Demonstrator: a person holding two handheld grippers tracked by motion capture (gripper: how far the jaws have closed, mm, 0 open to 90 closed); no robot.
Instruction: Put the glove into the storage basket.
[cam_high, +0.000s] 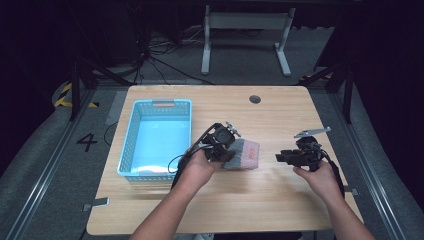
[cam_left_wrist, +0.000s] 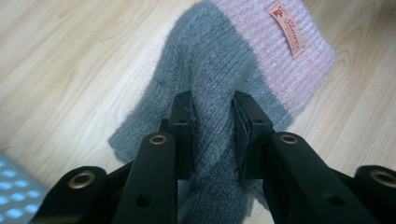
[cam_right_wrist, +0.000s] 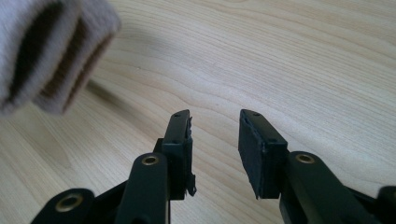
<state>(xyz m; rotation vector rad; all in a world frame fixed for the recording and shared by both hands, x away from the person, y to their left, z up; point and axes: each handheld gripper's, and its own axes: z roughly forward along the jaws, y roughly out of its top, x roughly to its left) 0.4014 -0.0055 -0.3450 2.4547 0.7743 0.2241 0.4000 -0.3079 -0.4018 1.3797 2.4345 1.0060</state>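
While dark floor with cables surrounds it, the wooden table (cam_high: 280, 200) carries a blue basket (cam_high: 156, 139) at left. Right of it lies the sock (cam_high: 245, 154), its grey end pinched by the left gripper (cam_left_wrist: 212, 114). Farther right, the right gripper (cam_right_wrist: 215, 122) hovers parted, holding nothing.

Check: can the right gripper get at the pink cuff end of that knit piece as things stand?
Probably yes. The right gripper is open and empty, pointing at the pink cuff across bare table. The left gripper grips only the grey end.
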